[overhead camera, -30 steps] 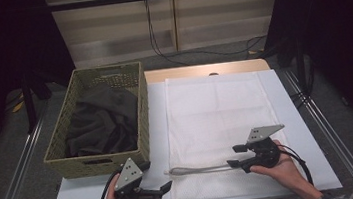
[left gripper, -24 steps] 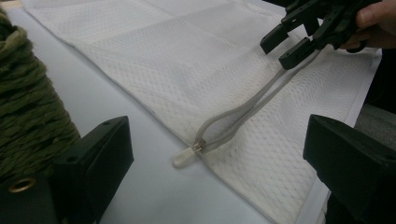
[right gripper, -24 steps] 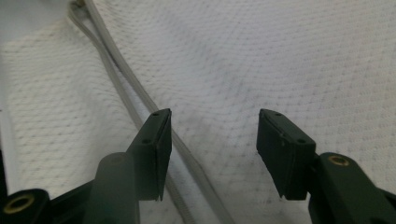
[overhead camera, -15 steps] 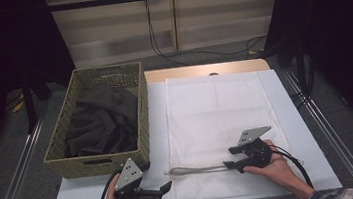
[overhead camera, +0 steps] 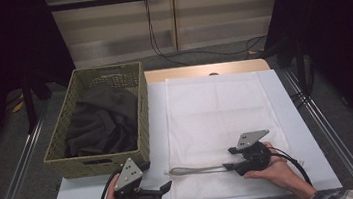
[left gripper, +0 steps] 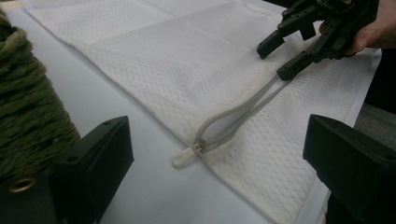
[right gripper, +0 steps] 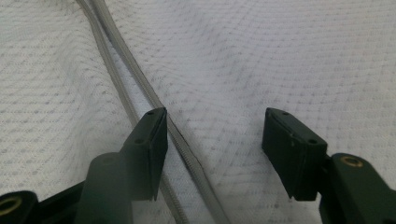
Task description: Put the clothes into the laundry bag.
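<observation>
A white mesh bag (overhead camera: pixel 216 115) lies flat on the table. Along its near edge runs a grey zipper (overhead camera: pixel 197 169), parted into a long loop, with a white pull (overhead camera: pixel 166 172) at its left end. My right gripper (overhead camera: pixel 228 158) is at the loop's right end, open. Its jaws have just been opening, with only mesh and the zipper edge (right gripper: pixel 121 60) beside one jaw (right gripper: pixel 215 122). My left gripper (overhead camera: pixel 158 179) rests open at the near left, pointing at the pull (left gripper: pixel 183 158). The left gripper view shows its jaws (left gripper: pixel 217 126) empty and the right gripper (left gripper: pixel 274 61) beyond.
A woven olive basket (overhead camera: pixel 142 113) holding dark cloth (overhead camera: pixel 101 120) stands left of the bag, its wall (left gripper: pixel 28 102) close beside my left gripper. The table's near edge is right under both hands. Metal rails run along both sides of the table.
The right gripper has drifted slightly left along the zipper. The left gripper and the bag have stayed where they were.
</observation>
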The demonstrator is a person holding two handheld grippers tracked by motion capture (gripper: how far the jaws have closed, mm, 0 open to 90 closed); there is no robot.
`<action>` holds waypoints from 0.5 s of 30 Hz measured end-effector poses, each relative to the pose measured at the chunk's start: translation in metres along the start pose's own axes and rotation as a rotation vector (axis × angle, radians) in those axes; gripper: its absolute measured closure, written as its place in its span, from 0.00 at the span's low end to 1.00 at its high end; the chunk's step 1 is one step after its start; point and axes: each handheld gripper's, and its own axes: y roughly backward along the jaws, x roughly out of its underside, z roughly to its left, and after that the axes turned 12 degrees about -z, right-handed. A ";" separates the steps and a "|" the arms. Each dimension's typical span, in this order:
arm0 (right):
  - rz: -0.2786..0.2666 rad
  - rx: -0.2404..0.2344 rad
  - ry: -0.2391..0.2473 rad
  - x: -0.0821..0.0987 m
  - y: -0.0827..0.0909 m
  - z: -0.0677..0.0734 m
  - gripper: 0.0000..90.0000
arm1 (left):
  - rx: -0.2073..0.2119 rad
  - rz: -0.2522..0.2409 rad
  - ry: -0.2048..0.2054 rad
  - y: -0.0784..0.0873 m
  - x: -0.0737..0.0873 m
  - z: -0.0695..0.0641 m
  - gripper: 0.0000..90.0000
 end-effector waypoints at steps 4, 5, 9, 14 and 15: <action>0.000 -0.001 -0.011 -0.001 0.000 -0.002 0.54 | 0.000 0.001 -0.003 0.000 0.000 0.000 0.09; -0.002 0.015 -0.017 -0.001 0.000 -0.003 0.56 | 0.000 0.001 -0.002 0.000 0.000 0.000 0.09; -0.006 0.016 -0.026 0.000 0.001 -0.005 0.63 | -0.005 0.005 -0.008 0.000 0.000 0.000 0.09; -0.016 0.032 -0.018 0.000 0.002 -0.008 0.72 | -0.002 0.003 -0.007 0.000 0.000 0.000 0.09; -0.017 0.035 -0.021 0.000 0.002 -0.008 0.75 | -0.007 0.009 -0.010 0.000 0.000 0.000 0.09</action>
